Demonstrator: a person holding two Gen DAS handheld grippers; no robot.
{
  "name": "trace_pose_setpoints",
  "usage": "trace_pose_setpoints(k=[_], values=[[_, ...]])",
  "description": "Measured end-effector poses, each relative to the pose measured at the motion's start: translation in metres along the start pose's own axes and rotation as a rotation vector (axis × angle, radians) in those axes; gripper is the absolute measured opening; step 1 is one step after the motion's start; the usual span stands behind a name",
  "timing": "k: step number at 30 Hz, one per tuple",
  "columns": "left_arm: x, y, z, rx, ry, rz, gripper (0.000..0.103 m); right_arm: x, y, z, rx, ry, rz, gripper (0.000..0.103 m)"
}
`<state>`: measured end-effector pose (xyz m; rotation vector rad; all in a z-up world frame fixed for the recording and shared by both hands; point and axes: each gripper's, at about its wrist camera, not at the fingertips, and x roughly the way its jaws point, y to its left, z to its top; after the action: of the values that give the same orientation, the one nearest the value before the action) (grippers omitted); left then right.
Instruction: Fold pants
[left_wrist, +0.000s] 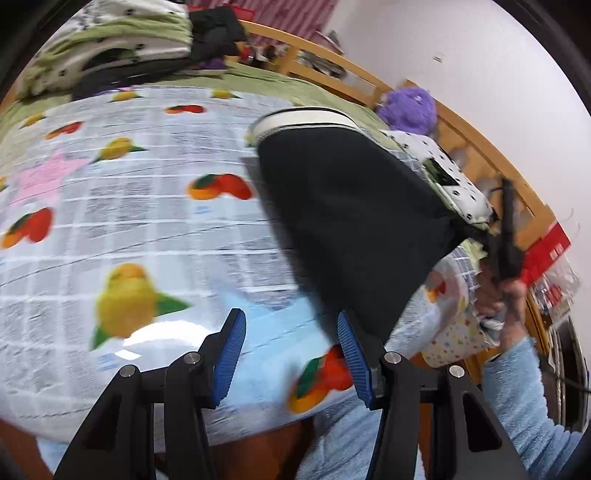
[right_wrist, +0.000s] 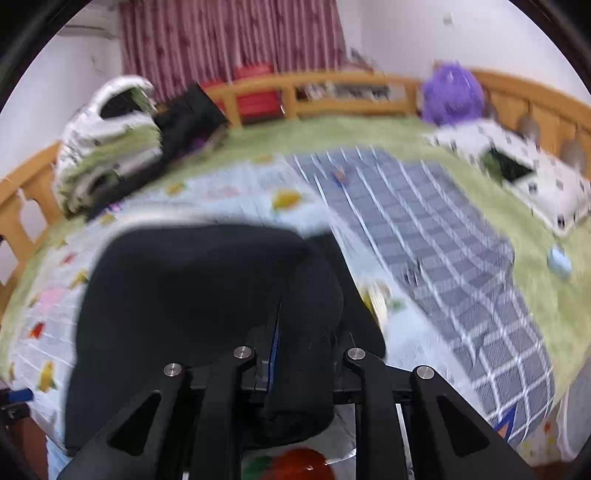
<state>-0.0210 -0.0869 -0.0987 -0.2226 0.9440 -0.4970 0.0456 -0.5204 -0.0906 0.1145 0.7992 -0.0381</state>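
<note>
The black pants (left_wrist: 343, 206) with a white striped waistband (left_wrist: 306, 118) are lifted over the fruit-print sheet (left_wrist: 147, 206). My left gripper (left_wrist: 290, 317) stands open, and only the sheet shows between its blue pads (left_wrist: 231, 350). The pants' lower corner ends beside its right-hand fingertip; I cannot tell whether they touch. At the right edge a hand in a light blue sleeve (left_wrist: 517, 387) holds my right gripper (left_wrist: 506, 229) at the pants' far corner. In the right wrist view my right gripper (right_wrist: 306, 332) is shut on a bunched fold of the pants (right_wrist: 192, 295), which hides its fingertips.
A wooden bed rail (right_wrist: 332, 85) runs round the bed. A stack of green and white bedding (right_wrist: 107, 147) lies at the back left. A purple plush toy (right_wrist: 452, 92) and a dotted pillow (right_wrist: 517, 173) sit at the back right. A blue checked blanket (right_wrist: 443, 251) covers the right side.
</note>
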Motion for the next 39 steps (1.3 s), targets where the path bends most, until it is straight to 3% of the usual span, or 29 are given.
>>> trace_pose_setpoints(k=[2, 6, 9, 12, 17, 19, 21, 23, 27, 32, 35, 39], values=[[0.009, -0.010, 0.003, 0.004, 0.007, -0.024, 0.049, 0.009, -0.006, -0.010, -0.001, 0.020, 0.005, 0.020], [0.027, -0.022, 0.008, -0.001, 0.026, -0.062, 0.049, -0.007, -0.016, -0.015, 0.033, 0.010, -0.022, 0.047], [0.049, -0.023, 0.010, -0.012, 0.063, -0.077, 0.049, -0.019, -0.029, -0.018, 0.050, 0.006, 0.012, 0.049], [0.070, -0.018, 0.012, -0.066, 0.089, -0.137, 0.054, -0.020, -0.040, -0.017, 0.079, -0.014, 0.033, 0.057], [0.100, -0.005, 0.018, -0.186, 0.120, -0.255, 0.057, 0.017, -0.059, -0.008, 0.204, 0.031, 0.142, 0.068], [0.105, -0.004, 0.022, -0.205, 0.117, -0.271, 0.056, 0.038, -0.062, -0.006, 0.247, 0.061, 0.196, 0.077], [0.107, -0.005, 0.025, -0.210, 0.121, -0.266, 0.050, 0.053, -0.064, -0.005, 0.309, 0.103, 0.287, 0.076], [0.104, -0.007, 0.025, -0.203, 0.102, -0.250, 0.034, 0.054, -0.061, -0.002, 0.325, 0.106, 0.275, 0.073], [0.076, -0.016, 0.035, -0.115, -0.004, -0.162, 0.029, 0.022, -0.037, 0.008, 0.256, 0.045, 0.260, 0.035], [0.022, 0.047, 0.058, -0.246, -0.083, -0.243, 0.029, -0.014, 0.015, 0.010, 0.239, 0.016, 0.349, 0.031], [-0.017, 0.085, 0.053, -0.241, -0.127, -0.176, 0.029, -0.019, 0.066, -0.001, 0.213, 0.023, 0.449, 0.031], [-0.057, 0.132, 0.040, -0.254, -0.138, -0.097, 0.029, -0.009, 0.129, -0.028, 0.156, 0.054, 0.507, 0.031]])
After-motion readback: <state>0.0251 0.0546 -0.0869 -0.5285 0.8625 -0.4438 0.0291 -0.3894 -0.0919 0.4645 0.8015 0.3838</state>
